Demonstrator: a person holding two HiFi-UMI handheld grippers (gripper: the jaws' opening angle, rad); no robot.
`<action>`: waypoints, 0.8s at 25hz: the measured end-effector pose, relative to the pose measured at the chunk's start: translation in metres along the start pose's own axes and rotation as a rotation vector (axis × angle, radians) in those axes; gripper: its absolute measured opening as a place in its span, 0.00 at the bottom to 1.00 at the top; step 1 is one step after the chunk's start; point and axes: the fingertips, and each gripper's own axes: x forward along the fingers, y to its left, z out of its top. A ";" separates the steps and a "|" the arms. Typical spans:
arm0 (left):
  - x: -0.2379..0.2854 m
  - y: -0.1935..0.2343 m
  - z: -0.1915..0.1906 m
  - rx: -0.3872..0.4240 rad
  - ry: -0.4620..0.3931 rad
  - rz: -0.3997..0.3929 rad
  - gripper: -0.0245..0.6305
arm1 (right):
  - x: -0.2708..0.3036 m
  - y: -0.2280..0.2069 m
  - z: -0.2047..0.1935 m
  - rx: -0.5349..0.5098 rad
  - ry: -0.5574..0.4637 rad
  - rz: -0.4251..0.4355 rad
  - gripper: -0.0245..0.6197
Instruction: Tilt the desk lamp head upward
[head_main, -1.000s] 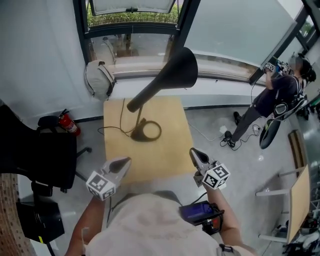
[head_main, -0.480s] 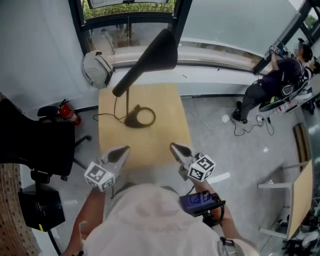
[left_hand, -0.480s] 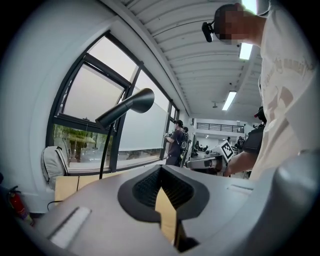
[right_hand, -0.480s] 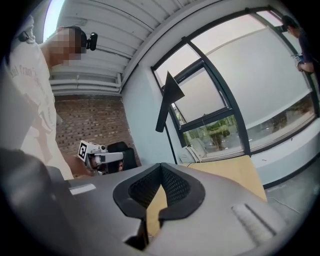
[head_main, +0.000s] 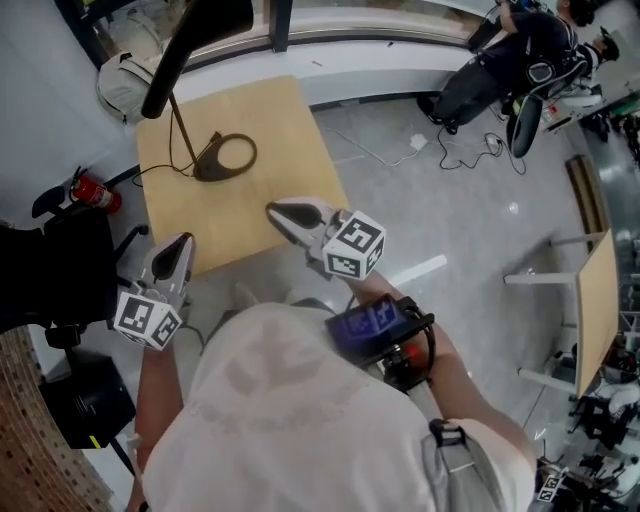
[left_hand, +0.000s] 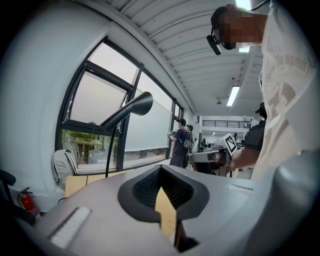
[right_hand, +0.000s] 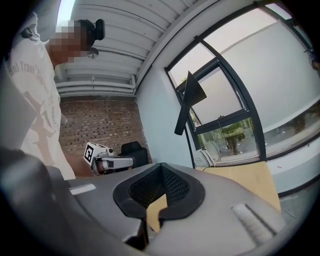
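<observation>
Both my grippers are clenched on nothing, and the desk lamp (head_main: 195, 40) stands well clear of them at the far end of the table (head_main: 250, 215).

The lamp is all black. Its flat ring-shaped base (head_main: 228, 157) sits on the pale wooden top near the far edge. A thin stem (head_main: 181, 125) rises from the base to a long, horn-like head, narrow at the tail and flaring to a wide mouth. In my left gripper view the head (left_hand: 127, 111) slants with the mouth higher than the tail. A dark cable (head_main: 160, 172) trails from the base toward the table's left side. My left gripper (head_main: 183, 244) hangs just off the near left corner, jaws pressed together. My right gripper (head_main: 273, 211) is over the near part of the tabletop, also closed and empty, pointing toward the lamp.
</observation>
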 end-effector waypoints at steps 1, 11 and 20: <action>-0.002 -0.001 0.000 0.002 0.003 0.004 0.04 | 0.001 0.002 0.000 0.000 -0.001 0.003 0.06; 0.004 -0.019 -0.014 -0.002 0.023 0.009 0.04 | -0.014 0.001 -0.006 0.011 -0.002 0.005 0.06; 0.015 -0.024 -0.016 -0.015 0.048 0.007 0.04 | -0.021 -0.007 -0.008 0.035 -0.017 -0.008 0.06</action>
